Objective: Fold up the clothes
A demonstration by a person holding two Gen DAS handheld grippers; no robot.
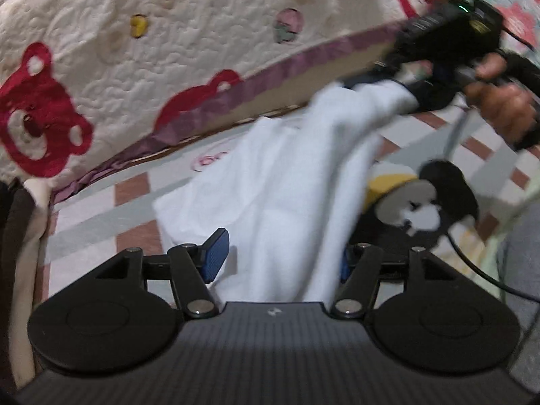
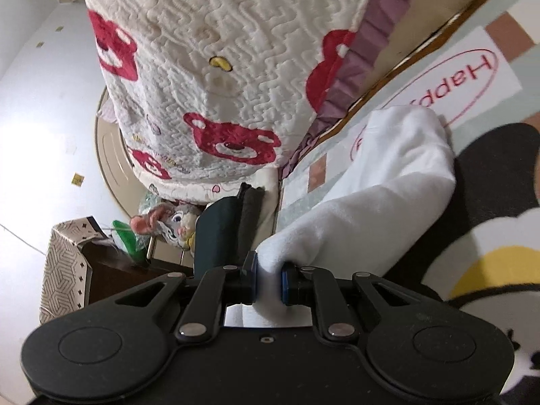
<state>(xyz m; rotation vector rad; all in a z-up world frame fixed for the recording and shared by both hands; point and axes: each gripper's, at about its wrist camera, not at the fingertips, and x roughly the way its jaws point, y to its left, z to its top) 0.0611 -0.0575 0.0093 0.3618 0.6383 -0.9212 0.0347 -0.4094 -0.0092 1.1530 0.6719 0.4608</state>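
A white garment [image 1: 287, 185] lies stretched across a patterned play mat [image 1: 101, 222], just beside a bed draped in a quilt [image 1: 168, 50] with red bear prints. The right gripper [image 2: 269, 280] is clenched on a bunched edge of the garment, its blue pads [image 2: 286, 281] pressing the cloth from both sides. From there the fabric runs away over the mat toward a red oval print reading "Happy" [image 2: 472, 71], next to a black-eared cartoon figure [image 2: 489, 185] on the mat.

In the left wrist view, the left gripper [image 1: 280, 256] stands spread wide, with the garment passing between its blue pads [image 1: 214, 256] without being pinched. The cloth rises from there up to the right gripper [image 1: 422, 64], held by a hand [image 1: 503, 108] near the quilt's purple frill [image 1: 270, 71]. A plush rabbit [image 2: 172, 222] sits below the quilt's end, beside a patterned box [image 2: 64, 256].
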